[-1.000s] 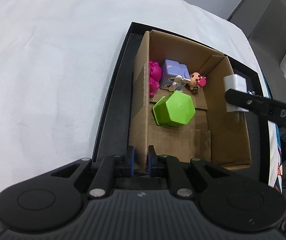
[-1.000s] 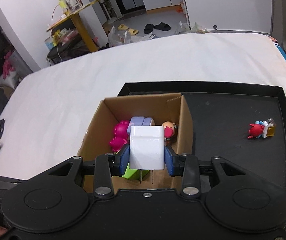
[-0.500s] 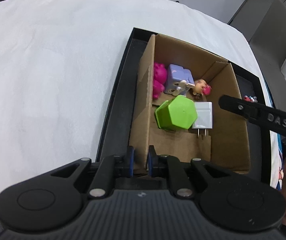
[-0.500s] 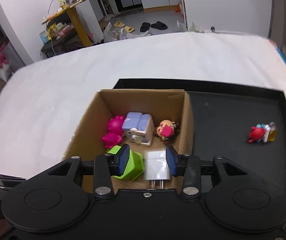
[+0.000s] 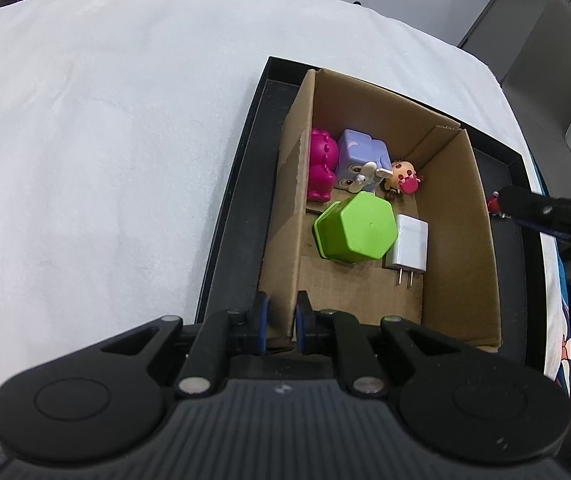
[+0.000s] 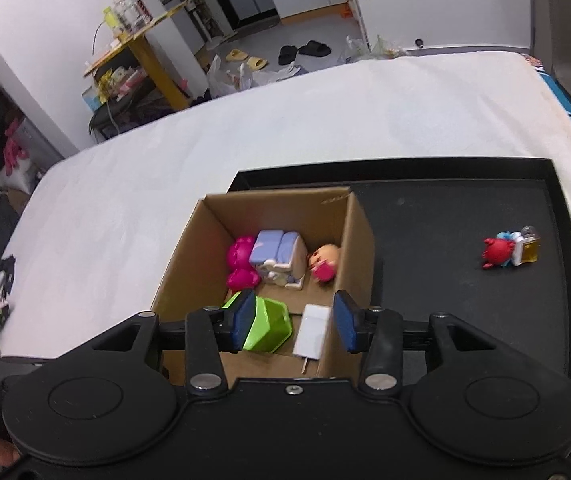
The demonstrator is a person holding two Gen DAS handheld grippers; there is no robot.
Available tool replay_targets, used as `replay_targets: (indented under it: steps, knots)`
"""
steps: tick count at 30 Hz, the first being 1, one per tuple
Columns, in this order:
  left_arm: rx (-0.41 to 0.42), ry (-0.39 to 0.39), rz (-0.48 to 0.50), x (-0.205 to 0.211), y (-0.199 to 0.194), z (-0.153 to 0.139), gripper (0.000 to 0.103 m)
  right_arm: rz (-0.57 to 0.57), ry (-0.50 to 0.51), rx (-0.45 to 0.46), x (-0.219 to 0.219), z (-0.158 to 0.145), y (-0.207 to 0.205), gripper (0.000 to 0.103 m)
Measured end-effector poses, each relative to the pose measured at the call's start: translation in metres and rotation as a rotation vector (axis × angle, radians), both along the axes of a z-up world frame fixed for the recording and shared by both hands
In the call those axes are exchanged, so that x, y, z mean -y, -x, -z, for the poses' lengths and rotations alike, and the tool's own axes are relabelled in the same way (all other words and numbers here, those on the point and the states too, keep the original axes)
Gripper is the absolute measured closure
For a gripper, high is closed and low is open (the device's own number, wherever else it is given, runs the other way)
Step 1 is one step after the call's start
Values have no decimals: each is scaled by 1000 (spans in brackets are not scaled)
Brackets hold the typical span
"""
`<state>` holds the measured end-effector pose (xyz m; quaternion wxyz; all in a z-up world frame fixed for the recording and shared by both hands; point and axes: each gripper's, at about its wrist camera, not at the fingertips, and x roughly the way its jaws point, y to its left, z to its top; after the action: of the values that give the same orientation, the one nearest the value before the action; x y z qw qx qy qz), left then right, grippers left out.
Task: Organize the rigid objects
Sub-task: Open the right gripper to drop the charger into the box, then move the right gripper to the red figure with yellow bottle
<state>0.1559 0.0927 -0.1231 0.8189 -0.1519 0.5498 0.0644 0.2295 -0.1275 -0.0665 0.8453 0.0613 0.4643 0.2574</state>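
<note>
Bright, even light; fisheye edges; slight blur.

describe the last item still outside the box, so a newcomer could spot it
On the black tray, right of the cardboard box, one small toy lies alone on the tray floor: a red crab figure. Blue and white bits and a clear yellow block are attached to it.
</note>
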Motion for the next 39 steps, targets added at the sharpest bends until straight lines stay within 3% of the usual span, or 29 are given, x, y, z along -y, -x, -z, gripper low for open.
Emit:
replay_targets:
  steps: [6, 8, 14, 27, 33, 39]
  knots:
    - [-1, -12, -2, 1, -1, 1, 91, 68, -7, -1, 27, 0, -14, 51]
    - [-2, -17, 0, 2, -1, 1, 91, 95, -4, 1, 36, 3, -19, 42]
    - [-5, -24, 2, 3, -2, 0, 92, 166, -10, -7, 64, 14, -33, 31]
    - [-13, -28, -4, 3, -3, -1, 92, 385, -112, -120, 127, 62, -69, 30]
    - [-15, -25, -9, 3, -4, 0, 92, 401, -126, -141, 129, 76, -75, 30]
    - [-19, -28, -5, 4, -5, 0, 92, 395, -79, -114, 121, 85, -82, 30]
